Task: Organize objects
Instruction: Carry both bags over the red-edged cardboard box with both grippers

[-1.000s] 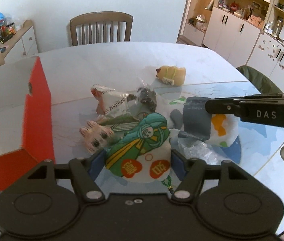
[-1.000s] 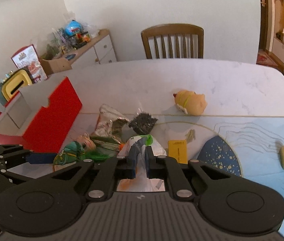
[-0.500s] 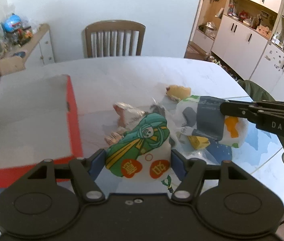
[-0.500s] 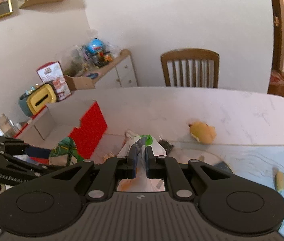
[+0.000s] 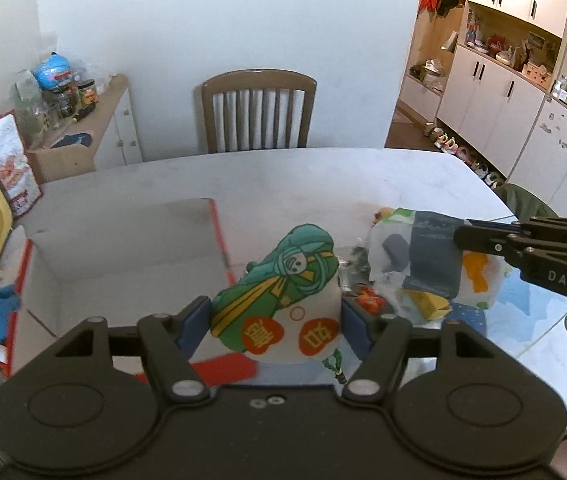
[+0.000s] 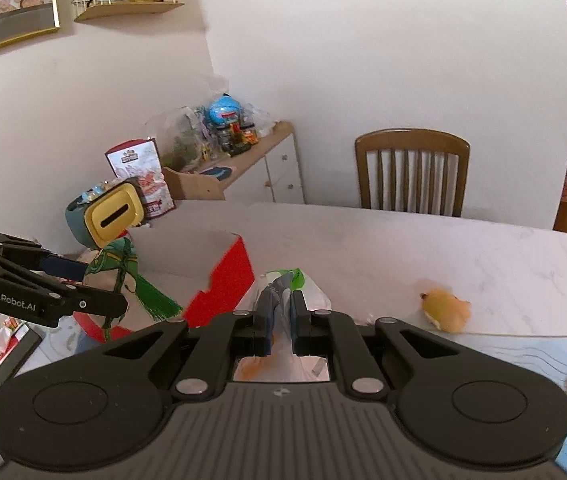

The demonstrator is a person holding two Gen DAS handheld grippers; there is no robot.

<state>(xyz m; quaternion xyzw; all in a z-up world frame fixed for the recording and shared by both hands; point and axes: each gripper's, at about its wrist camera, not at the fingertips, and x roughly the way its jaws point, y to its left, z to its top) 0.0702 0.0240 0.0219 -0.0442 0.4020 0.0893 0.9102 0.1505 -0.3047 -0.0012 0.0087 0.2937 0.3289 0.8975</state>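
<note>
A red box (image 5: 219,372) with a white inside sits open on the table (image 5: 323,176), below and left of the left gripper (image 5: 275,320), the nearer one. That gripper is clamped on a green-and-white pouch (image 5: 283,292), long axis pointing away. The right gripper (image 6: 281,316) pinches a white plastic bag (image 6: 307,292) farther right.

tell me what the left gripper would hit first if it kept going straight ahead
Probably the open red box: the left gripper, shut on the green pouch, points over its interior. Depth is unclear; it might pass above it.
</note>
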